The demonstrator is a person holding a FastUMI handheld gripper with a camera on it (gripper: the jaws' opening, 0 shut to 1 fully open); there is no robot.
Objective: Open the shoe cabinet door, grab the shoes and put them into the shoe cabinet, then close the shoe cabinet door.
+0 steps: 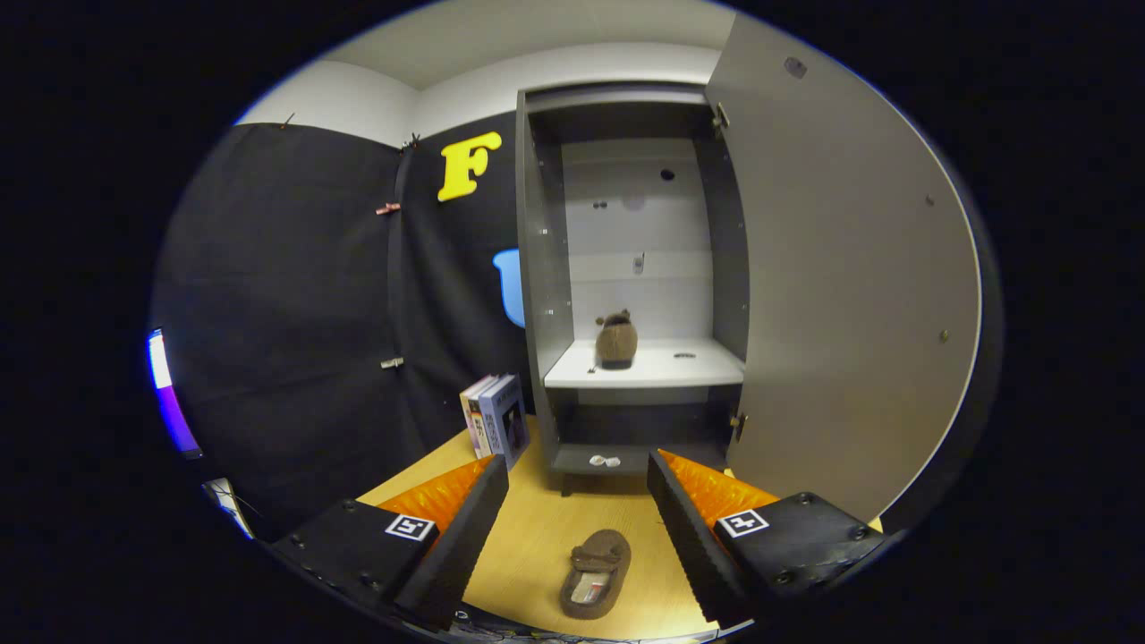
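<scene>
Gripper view: cabinet shelf holds one shoe; another shoe lies between released fingers

Fuzzy cloth shoe on smooth wood-grain table.

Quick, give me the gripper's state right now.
Gripper: open, holding nothing; the fingers are spread wide, with a brown slipper lying on the table between them, untouched.
</scene>
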